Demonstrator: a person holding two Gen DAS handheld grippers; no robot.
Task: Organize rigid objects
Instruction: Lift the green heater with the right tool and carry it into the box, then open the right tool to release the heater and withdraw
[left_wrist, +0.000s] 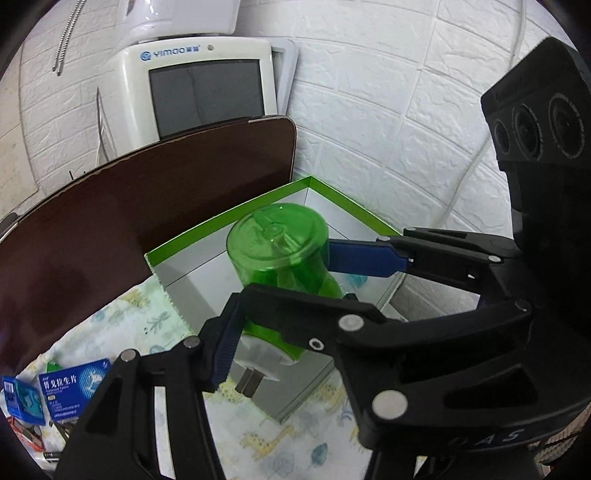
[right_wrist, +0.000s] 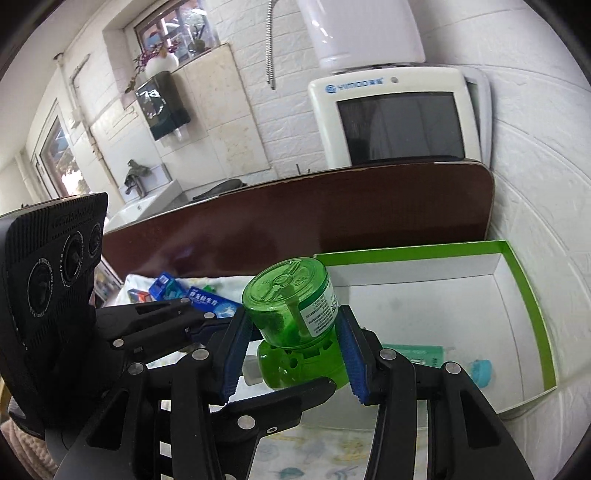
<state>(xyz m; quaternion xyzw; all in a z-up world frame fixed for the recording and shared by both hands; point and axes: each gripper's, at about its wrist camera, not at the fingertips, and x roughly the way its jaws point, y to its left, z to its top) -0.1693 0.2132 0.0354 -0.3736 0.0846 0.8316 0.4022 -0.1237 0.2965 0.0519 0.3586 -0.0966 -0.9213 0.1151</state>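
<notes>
A green plastic mosquito-repellent device with a bottle (left_wrist: 284, 254) (right_wrist: 291, 310) and a white plug is held in the air at the near edge of a green-rimmed white box (left_wrist: 258, 199) (right_wrist: 524, 280). My right gripper (right_wrist: 291, 350) is shut on its sides. My left gripper (left_wrist: 273, 306) also spans it, blue pads touching its body. In the right wrist view, the left gripper's fingers (right_wrist: 192, 325) reach in from the left. Inside the box lie a teal tube (right_wrist: 413, 350) and a small blue item (right_wrist: 480, 369).
Blue medicine boxes (left_wrist: 70, 387) (right_wrist: 210, 299) lie on a patterned cloth (left_wrist: 273, 443) left of the box. A dark brown board (left_wrist: 129, 206) stands behind it. A white appliance with a dark screen (left_wrist: 207, 92) is beyond, against a white brick wall.
</notes>
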